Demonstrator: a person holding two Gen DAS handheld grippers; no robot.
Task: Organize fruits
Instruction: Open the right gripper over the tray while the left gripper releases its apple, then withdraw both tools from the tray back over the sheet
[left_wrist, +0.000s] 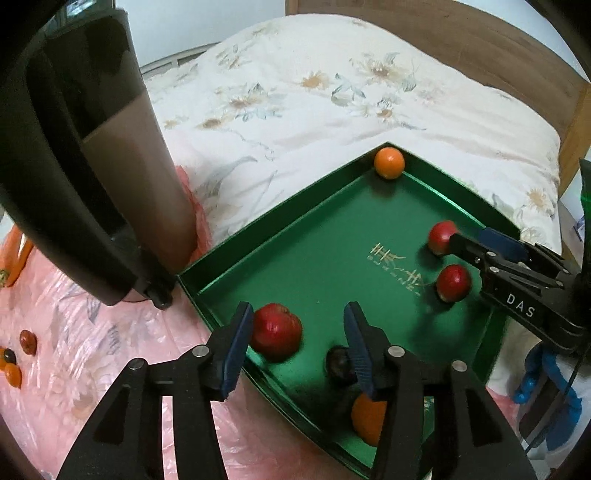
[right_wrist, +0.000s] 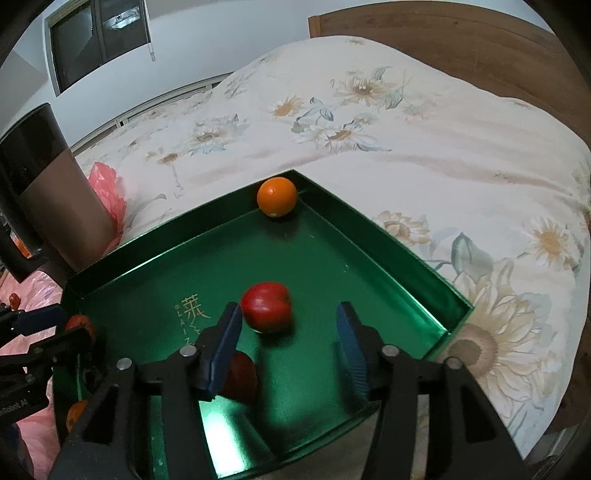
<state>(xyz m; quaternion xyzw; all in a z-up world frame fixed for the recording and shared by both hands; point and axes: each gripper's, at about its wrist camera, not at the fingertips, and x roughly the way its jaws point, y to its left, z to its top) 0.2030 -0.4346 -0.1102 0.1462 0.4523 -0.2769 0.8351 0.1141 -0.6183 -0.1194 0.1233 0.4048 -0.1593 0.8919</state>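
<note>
Nearest, the left gripper (left_wrist: 297, 345) hangs over the near left corner of the green tray (left_wrist: 280, 218), its jaws spread and pinching nothing, a red apple (left_wrist: 277, 330) just beside its left finger, a dark fruit (left_wrist: 338, 363) and an orange (left_wrist: 369, 422) by its right one. Farther right, the right gripper (right_wrist: 288, 349) stands wide apart and empty above two red apples (left_wrist: 452, 282), both lying loose on the tray floor. Another orange (right_wrist: 277, 196) sits in the tray's far corner, against the flowered quilt (right_wrist: 369, 129) of the bed.
</note>
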